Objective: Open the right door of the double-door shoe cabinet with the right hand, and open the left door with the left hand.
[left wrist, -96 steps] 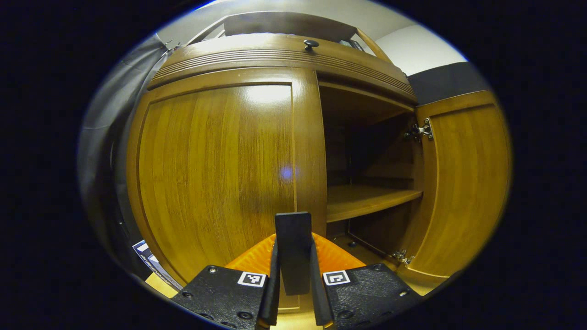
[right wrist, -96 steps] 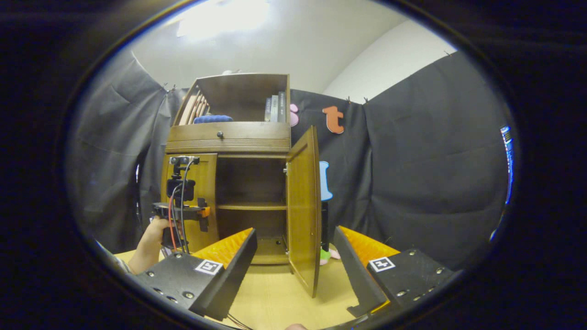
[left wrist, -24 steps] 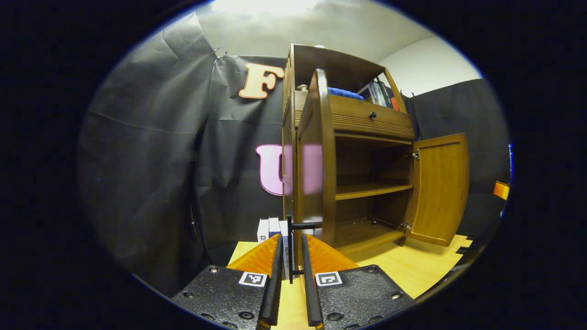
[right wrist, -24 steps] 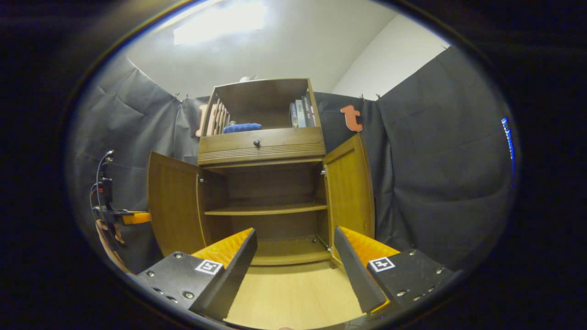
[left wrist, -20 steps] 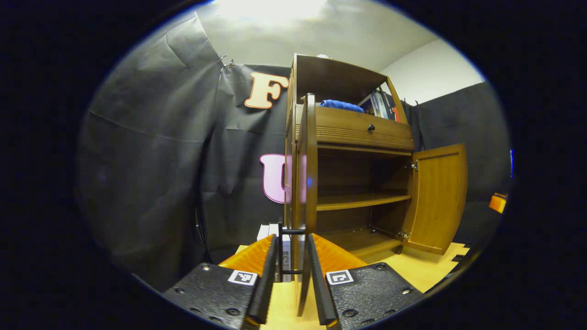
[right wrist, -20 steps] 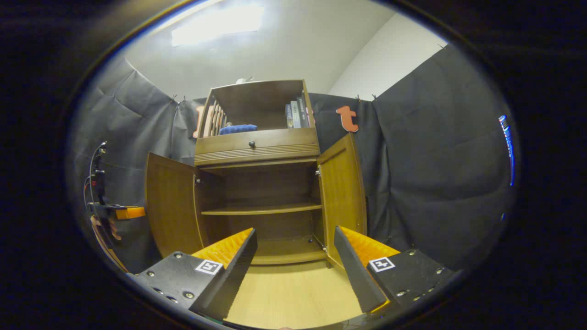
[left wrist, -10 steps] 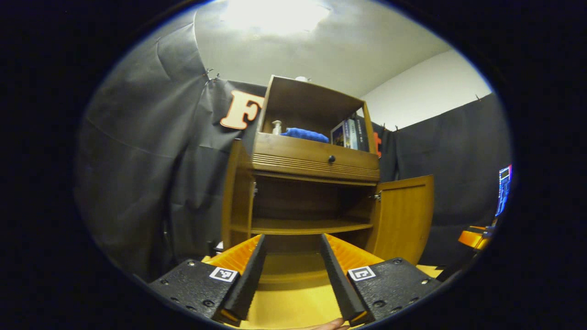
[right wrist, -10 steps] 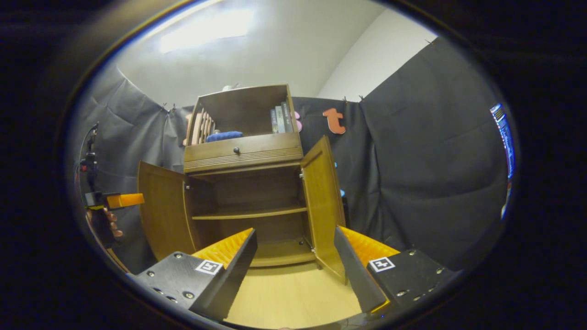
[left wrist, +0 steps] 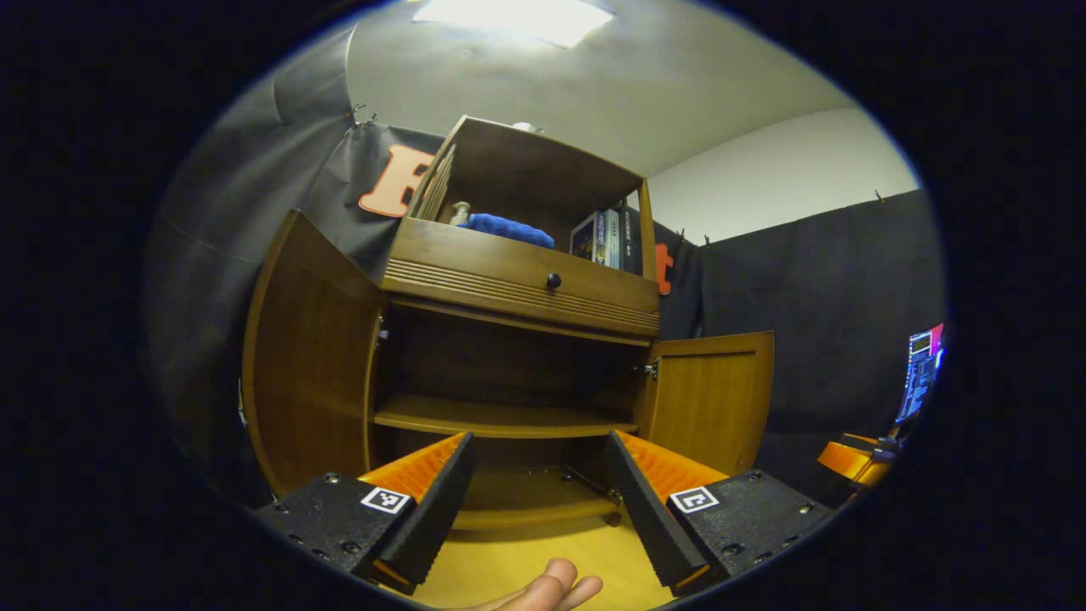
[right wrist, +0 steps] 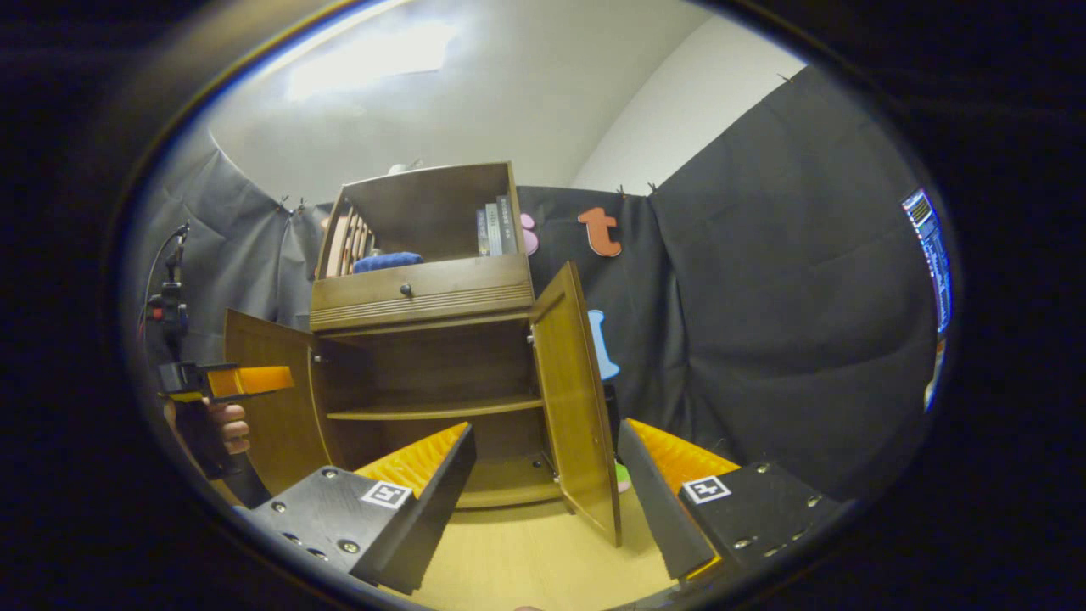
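Both tongs, left [left wrist: 534, 501] and right [right wrist: 547, 501], are hanging released, gripping nothing. Half a second on, the left has drawn back from the brown wooden shoe cabinet [right wrist: 424, 293], leaving its left door [left wrist: 310, 365] and right door [right wrist: 577, 416] both swung wide; task looks finished.
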